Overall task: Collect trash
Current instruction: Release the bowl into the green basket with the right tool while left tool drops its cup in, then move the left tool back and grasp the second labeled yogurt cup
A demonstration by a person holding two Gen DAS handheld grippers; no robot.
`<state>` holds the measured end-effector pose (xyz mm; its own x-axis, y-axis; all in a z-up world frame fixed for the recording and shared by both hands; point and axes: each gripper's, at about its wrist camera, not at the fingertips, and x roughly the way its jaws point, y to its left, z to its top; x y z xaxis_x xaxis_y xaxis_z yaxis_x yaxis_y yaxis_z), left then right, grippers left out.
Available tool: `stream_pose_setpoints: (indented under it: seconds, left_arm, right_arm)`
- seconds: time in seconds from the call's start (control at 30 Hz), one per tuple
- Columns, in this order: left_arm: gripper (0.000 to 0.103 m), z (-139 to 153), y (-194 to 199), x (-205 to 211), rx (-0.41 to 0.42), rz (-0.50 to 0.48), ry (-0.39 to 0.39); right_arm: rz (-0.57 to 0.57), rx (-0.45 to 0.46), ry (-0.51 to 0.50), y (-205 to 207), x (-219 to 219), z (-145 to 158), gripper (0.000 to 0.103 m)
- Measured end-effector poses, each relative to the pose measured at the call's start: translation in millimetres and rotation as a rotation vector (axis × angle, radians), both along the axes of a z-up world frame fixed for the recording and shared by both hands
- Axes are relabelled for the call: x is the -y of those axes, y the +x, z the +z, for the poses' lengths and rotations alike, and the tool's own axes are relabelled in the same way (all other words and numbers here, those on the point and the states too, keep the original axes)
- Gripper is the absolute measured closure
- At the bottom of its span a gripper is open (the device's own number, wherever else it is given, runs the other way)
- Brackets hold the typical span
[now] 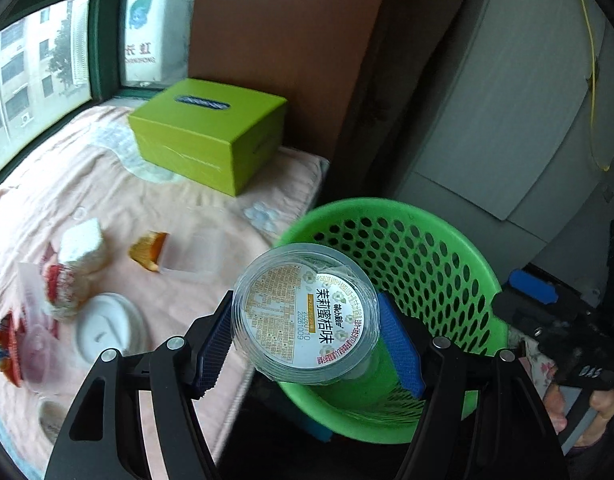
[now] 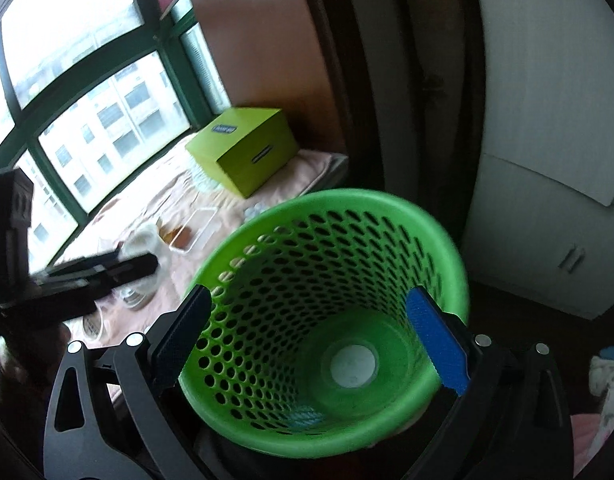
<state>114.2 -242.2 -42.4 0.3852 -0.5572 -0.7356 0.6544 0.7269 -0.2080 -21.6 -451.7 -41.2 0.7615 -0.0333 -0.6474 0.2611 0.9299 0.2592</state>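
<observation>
My left gripper [image 1: 305, 340] is shut on a clear plastic cup with a printed foil lid [image 1: 307, 312] and holds it over the near rim of the green perforated trash basket [image 1: 423, 248]. My right gripper [image 2: 311, 340] is shut on that basket [image 2: 307, 280], its blue pads pressing both sides. Inside the basket lie a white round lid [image 2: 353, 366] and a pale scrap. More trash lies on the pink cloth: a white cake piece in a wrapper [image 1: 77, 260], an orange piece by a clear tray [image 1: 151, 254], a white lid [image 1: 107, 328].
A lime green box [image 1: 211, 136] stands at the back of the cloth-covered sill, by the window. A red snack wrapper [image 1: 5, 352] lies at the left edge. White cabinet doors [image 2: 547, 220] stand to the right. The left gripper shows at the left in the right wrist view [image 2: 87, 276].
</observation>
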Motion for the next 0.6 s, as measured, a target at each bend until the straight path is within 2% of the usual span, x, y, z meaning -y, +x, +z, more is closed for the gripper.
stream_pose_setpoints:
  seconds: [0.23,0.33,0.43,0.6]
  left_arm:
    - [0.036,-11,-7,23,-0.03,-0.042,0.014]
    - [0.032,-14,-9,29,-0.04,-0.055,0.012]
    - [0.019,-13,-14,33,-0.036,-0.067,0.004]
    - [0.019,-12,-18,30,-0.031,-0.071,-0.005]
  right_arm:
    - [-0.035,0.012,0.022,-8,13,0,0.006]
    - [-0.038,0.012,0.023,-9,14,0,0.006]
    - [-0.037,0.015,0.024,-10,14,1,0.006]
    - [-0.031,0.017,0.023,-9,11,2,0.006]
